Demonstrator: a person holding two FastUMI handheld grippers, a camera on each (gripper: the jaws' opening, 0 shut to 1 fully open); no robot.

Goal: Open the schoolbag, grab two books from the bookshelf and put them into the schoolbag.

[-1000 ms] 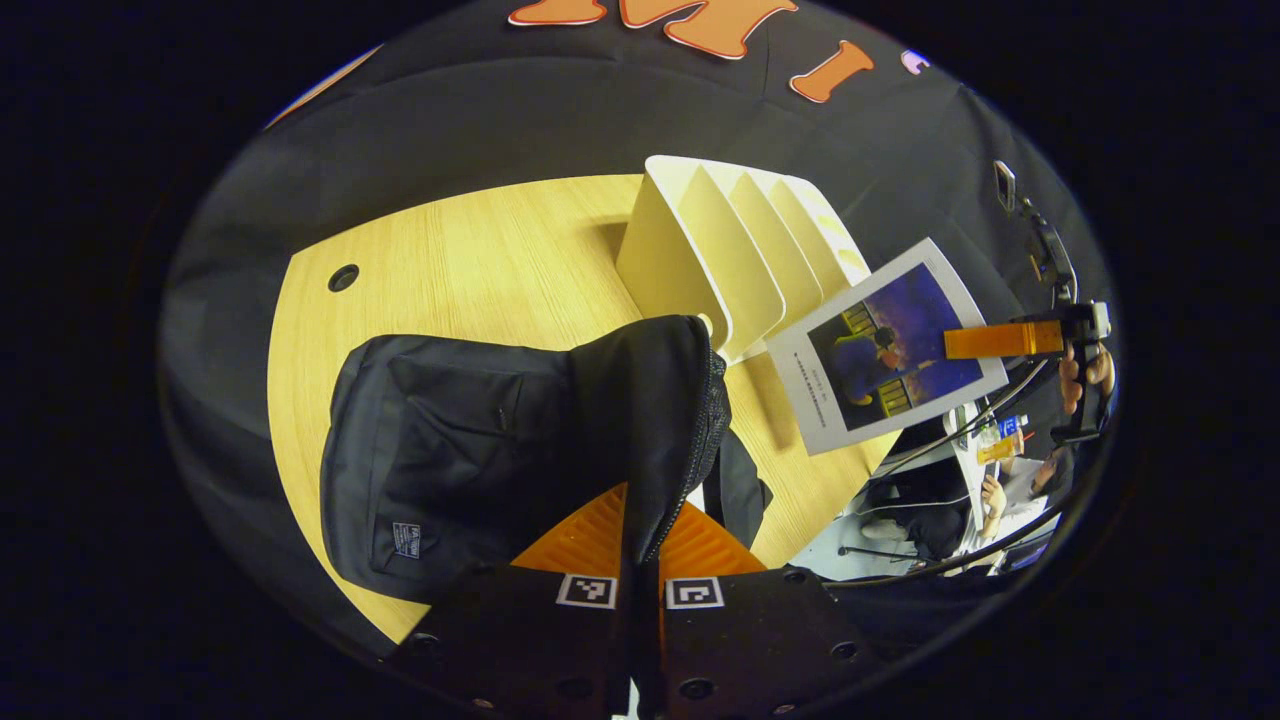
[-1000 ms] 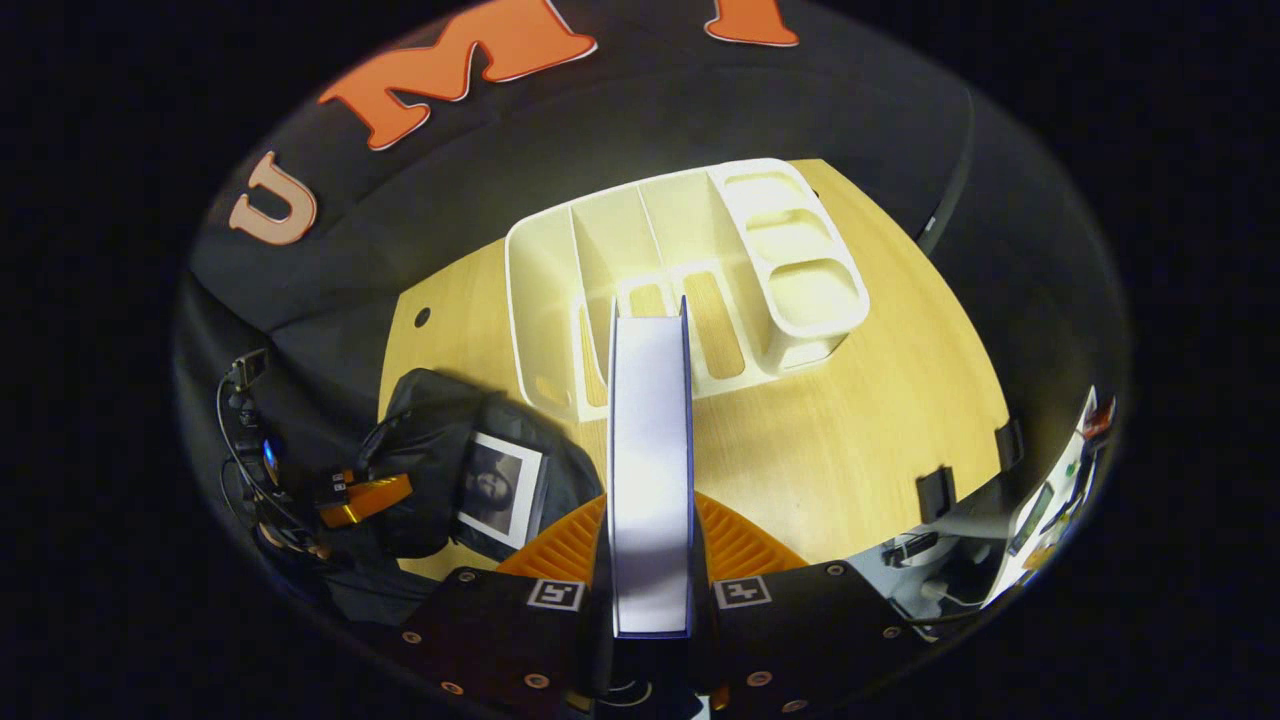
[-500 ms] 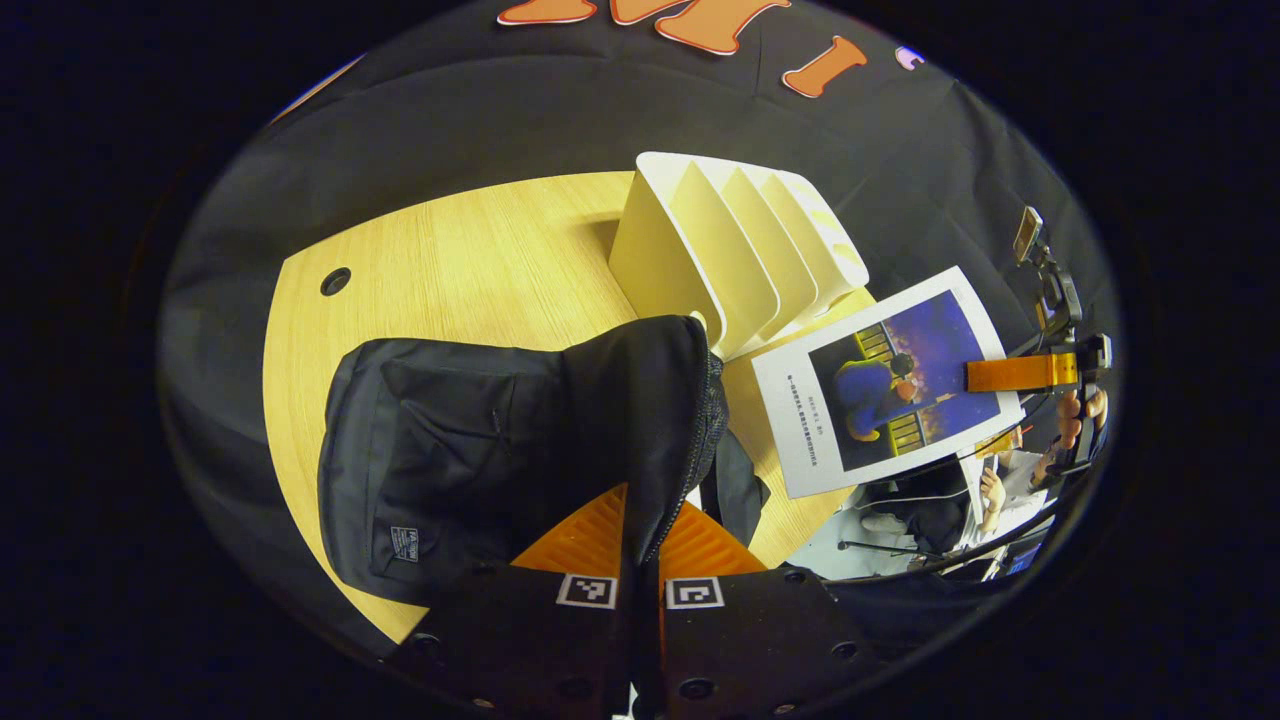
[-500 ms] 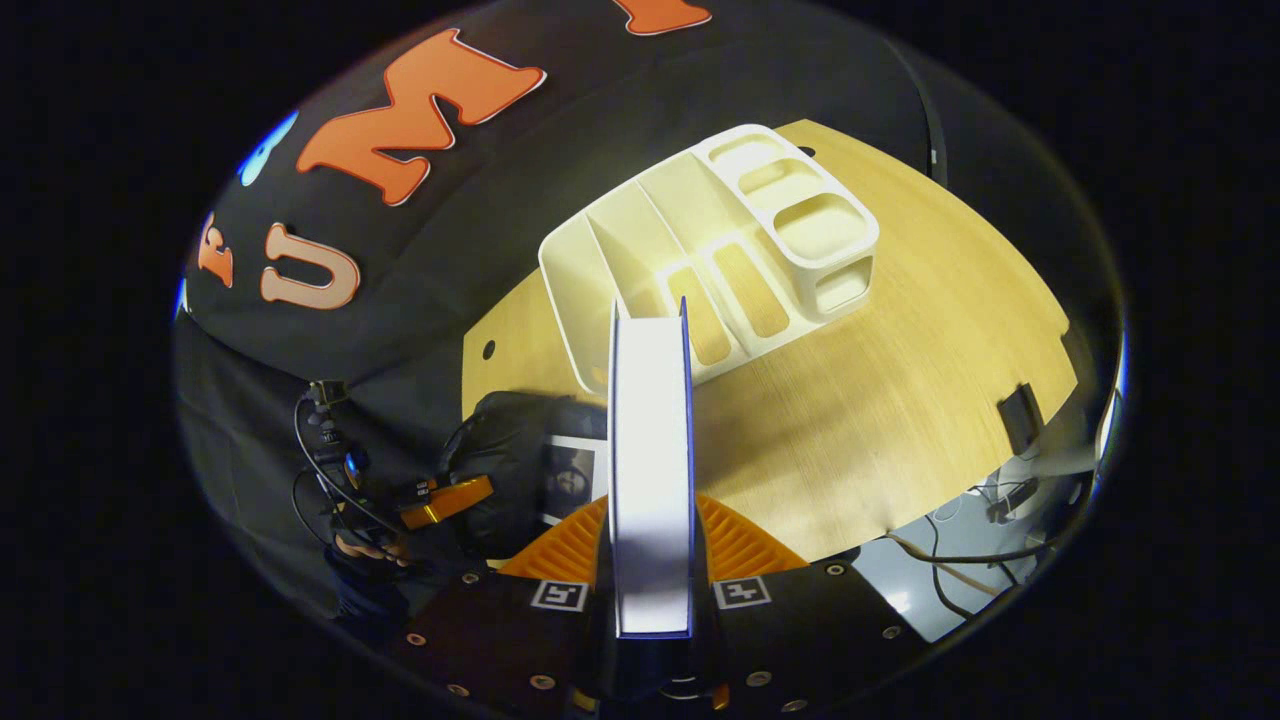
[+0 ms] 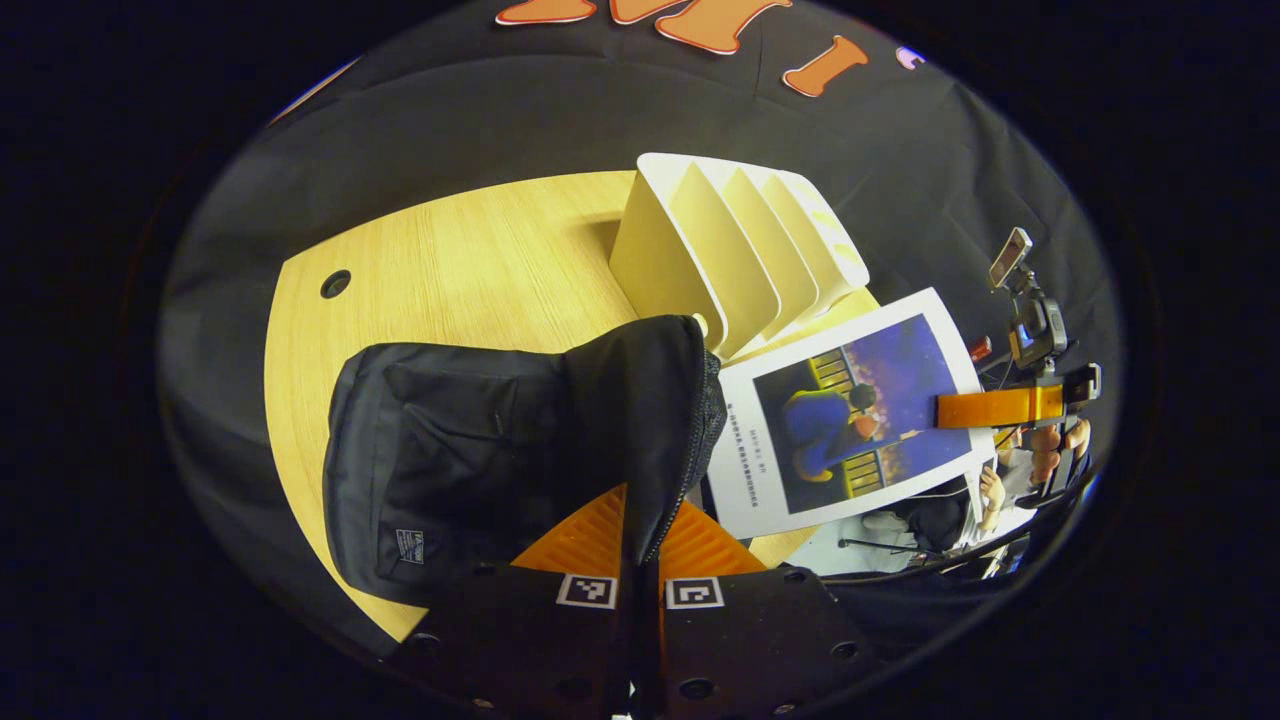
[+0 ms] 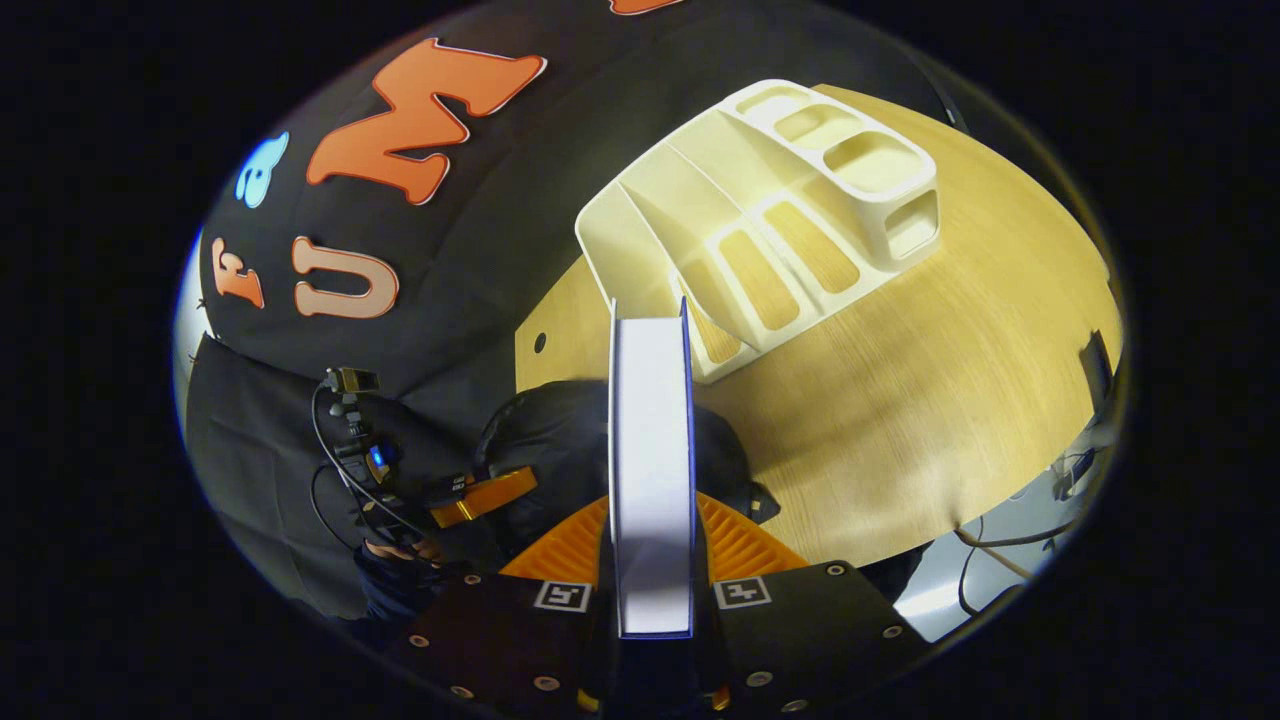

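Note:
The black schoolbag (image 5: 450, 450) lies on the wooden table (image 5: 470, 260). My left gripper (image 5: 640, 535) is shut on the raised edge of its flap, holding the mouth up. A book with a blue and purple cover (image 5: 850, 420) hangs just right of the bag's mouth, and my right gripper (image 5: 1000, 407) grips its far edge. In the right gripper view the book (image 6: 650, 450) stands edge-on, with my right gripper (image 6: 650, 545) shut on it above the schoolbag (image 6: 550, 440). The left gripper (image 6: 480, 497) holds the bag's left side. The white bookshelf (image 5: 730, 250) (image 6: 770, 210) stands behind with bare slots.
A round cable hole (image 5: 335, 283) sits at the table's far left. Past the table's right edge a seated person (image 5: 1000, 490) and cables (image 6: 1000, 540) are in view. A clamp (image 6: 1095, 355) is fixed on the table's right rim.
The right gripper has carried the book down and left from beside the bookshelf to the bag's mouth. The held book now hides the picture seen inside the bag earlier. The left gripper stays put.

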